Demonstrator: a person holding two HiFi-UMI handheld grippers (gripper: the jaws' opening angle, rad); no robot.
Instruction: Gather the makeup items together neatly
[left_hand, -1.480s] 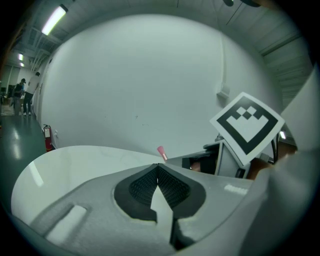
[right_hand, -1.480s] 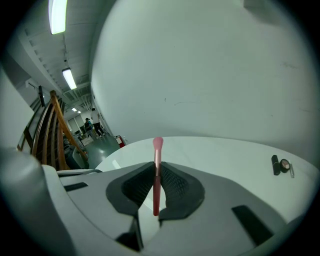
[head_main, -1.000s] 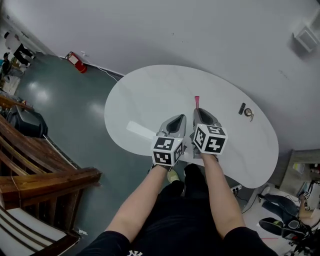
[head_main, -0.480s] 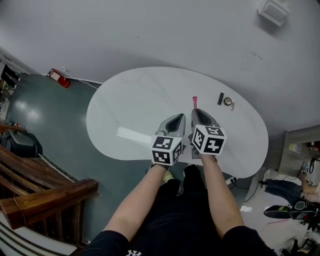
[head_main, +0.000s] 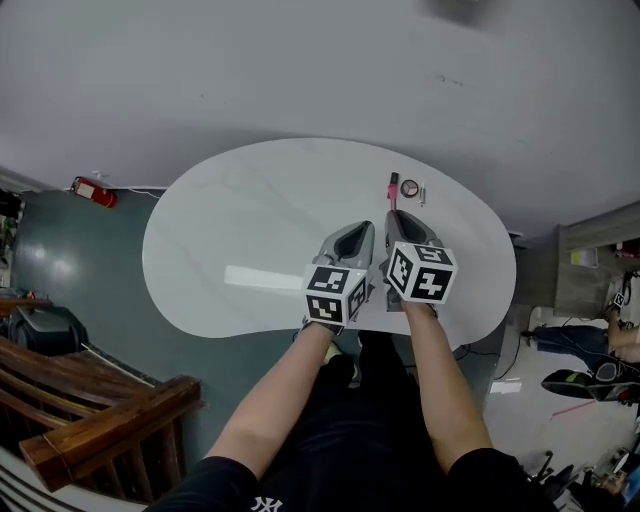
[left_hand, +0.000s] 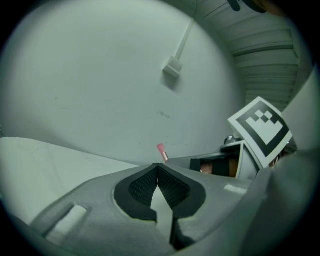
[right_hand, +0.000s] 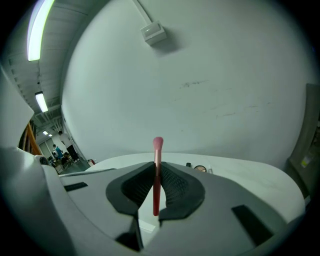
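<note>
**Brush on its way to the group.** Both grippers hang over the near edge of the white table (head_main: 250, 230).

- **Right gripper:** The right gripper (head_main: 400, 222) is clamped on a pink makeup brush (right_hand: 156, 190). The pads pinch its handle, and the bristle tip points away from us toward the far right of the tabletop.
- **Left gripper:** The left gripper (head_main: 358, 236) sits just beside it on the left, with its jaws closed together at the tips and nothing between them.
- **On the table:** At the far right we see 3 small items lying close together: a small dark item (right_hand: 188, 165), a round compact (right_hand: 200, 168) and a thin pale stick (right_hand: 210, 170).

In the head view the brush tip is near that cluster, but the brush is held off the surface and not laid down.

We judge the task well along. Those 3 pieces already sit as 1 group, and the brush is the only item we can see apart from it. What is left, as we read it, is to set the brush down just beside the group, in line with it, and let go.
</note>
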